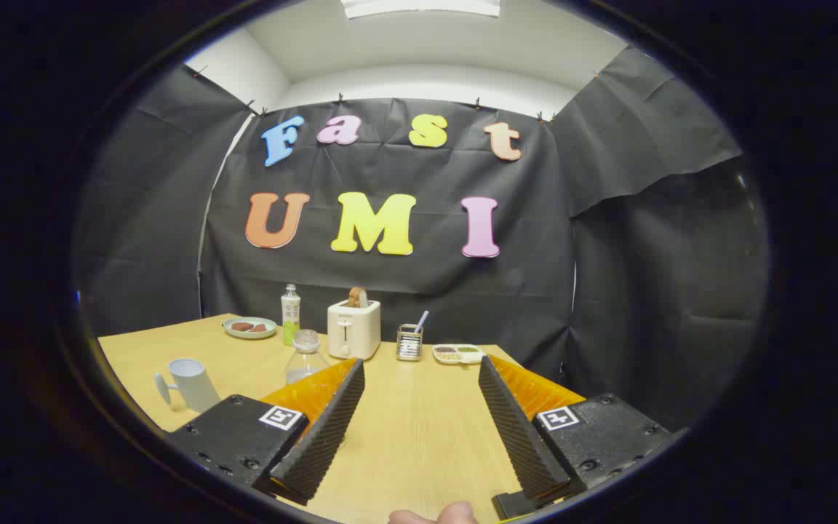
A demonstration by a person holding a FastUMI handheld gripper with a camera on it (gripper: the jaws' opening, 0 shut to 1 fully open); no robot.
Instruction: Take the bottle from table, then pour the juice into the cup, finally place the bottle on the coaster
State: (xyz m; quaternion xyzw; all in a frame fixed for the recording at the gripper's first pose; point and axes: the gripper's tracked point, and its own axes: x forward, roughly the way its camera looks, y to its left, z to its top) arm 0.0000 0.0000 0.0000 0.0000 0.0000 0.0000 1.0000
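Observation:
My gripper (pixel 420 362) is open above the wooden table (pixel 419 437), with only bare tabletop between its fingers. A small clear bottle (pixel 306 355) with a clear cap stands just beyond the left finger (pixel 332 422), partly hidden behind it. Farther back, near the wall, a taller bottle (pixel 290 313) with a white cap and a green and white label stands upright. A pale mug (pixel 190 382), its handle turned left, sits on the table to the left of the left finger.
At the back stand a plate of food (pixel 249 327), a cream toaster (pixel 353 329) with toast in it, a metal holder (pixel 409 342) and a small divided dish (pixel 457 354). A person's fingertip (pixel 433 515) shows between the finger bases.

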